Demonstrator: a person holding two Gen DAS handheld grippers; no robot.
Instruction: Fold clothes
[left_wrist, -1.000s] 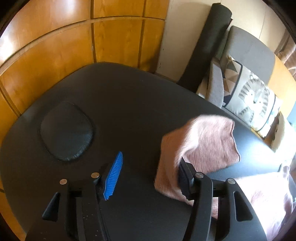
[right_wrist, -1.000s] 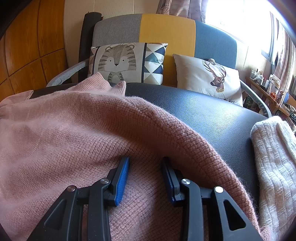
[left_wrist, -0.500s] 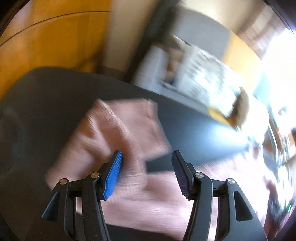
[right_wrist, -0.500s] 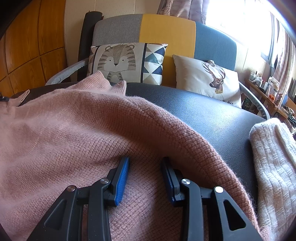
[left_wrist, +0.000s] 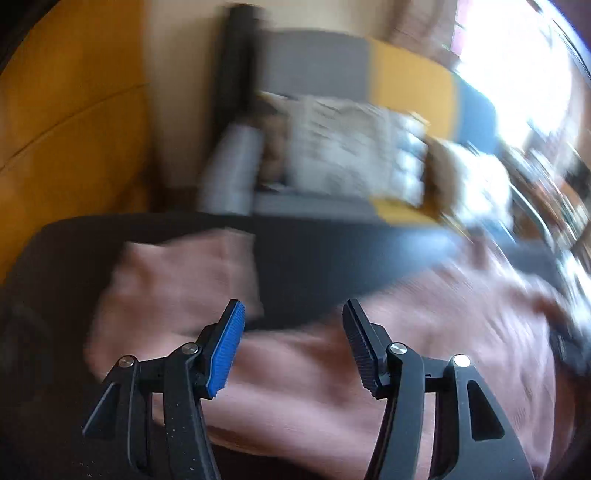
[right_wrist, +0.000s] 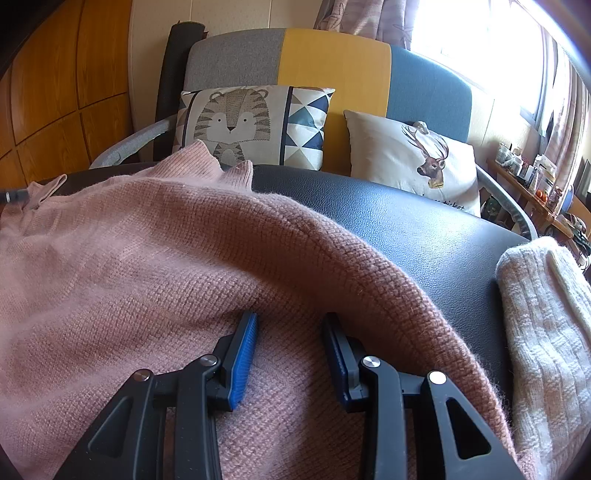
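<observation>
A pink knit sweater (right_wrist: 147, 277) is spread over the black padded table (right_wrist: 424, 229), its collar toward the sofa. My right gripper (right_wrist: 290, 321) rests on the sweater with its jaws apart; its fingertips sit just below a raised fold, and flat knit shows between the pads. The left wrist view is motion-blurred. There my left gripper (left_wrist: 291, 325) hangs open over the sweater (left_wrist: 406, 332), with nothing between its fingers. The sweater's sleeve (left_wrist: 177, 280) lies on the table to its left.
A cream knit garment (right_wrist: 546, 332) lies folded at the table's right edge. Behind the table stands a grey, yellow and blue sofa (right_wrist: 332, 62) with a tiger pillow (right_wrist: 236, 122) and a deer pillow (right_wrist: 417, 162). A black roll (right_wrist: 173, 88) leans by the wooden wall panels (right_wrist: 55, 92).
My left gripper has swung right, from the table's bare left end to above the sweater, and stayed open. The sleeve now lies to its left. The right gripper has not moved.
</observation>
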